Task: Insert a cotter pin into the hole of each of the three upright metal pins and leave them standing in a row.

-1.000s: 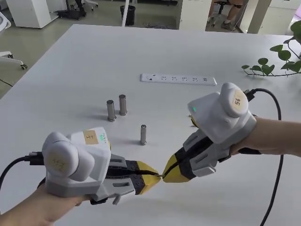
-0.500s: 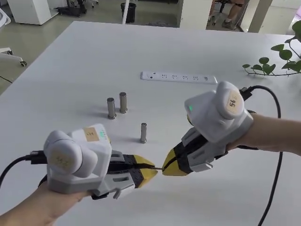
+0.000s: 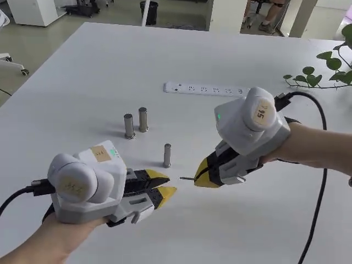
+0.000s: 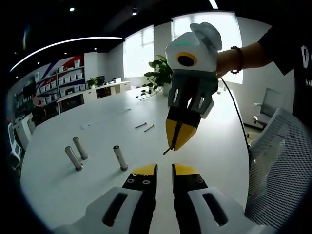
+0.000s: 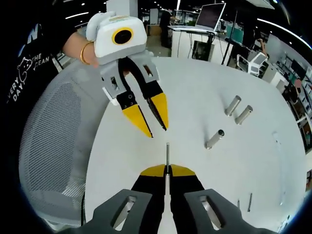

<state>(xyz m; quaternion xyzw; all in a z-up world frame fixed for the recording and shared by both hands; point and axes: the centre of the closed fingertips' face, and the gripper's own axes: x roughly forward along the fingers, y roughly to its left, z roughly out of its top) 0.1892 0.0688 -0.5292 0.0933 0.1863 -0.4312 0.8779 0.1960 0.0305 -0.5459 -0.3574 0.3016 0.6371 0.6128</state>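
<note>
Three upright metal pins stand on the white table: two close together and one nearer me. My right gripper is shut on a thin cotter pin that sticks out of its yellow tips toward the left gripper. In the right gripper view the cotter pin points straight ahead from my right gripper. My left gripper is open, a short gap from the cotter pin's free end. The left gripper view has my left gripper low and the right gripper hanging above it.
A white power strip lies across the table behind the pins. A potted plant's leaves reach in at the right edge. A black cable trails from the right gripper. Two loose cotter pins lie further along the table.
The left gripper, whose tips met the right gripper's at the cotter pin, has opened and drawn back. The right gripper keeps the pin and has shifted slightly up and away.
</note>
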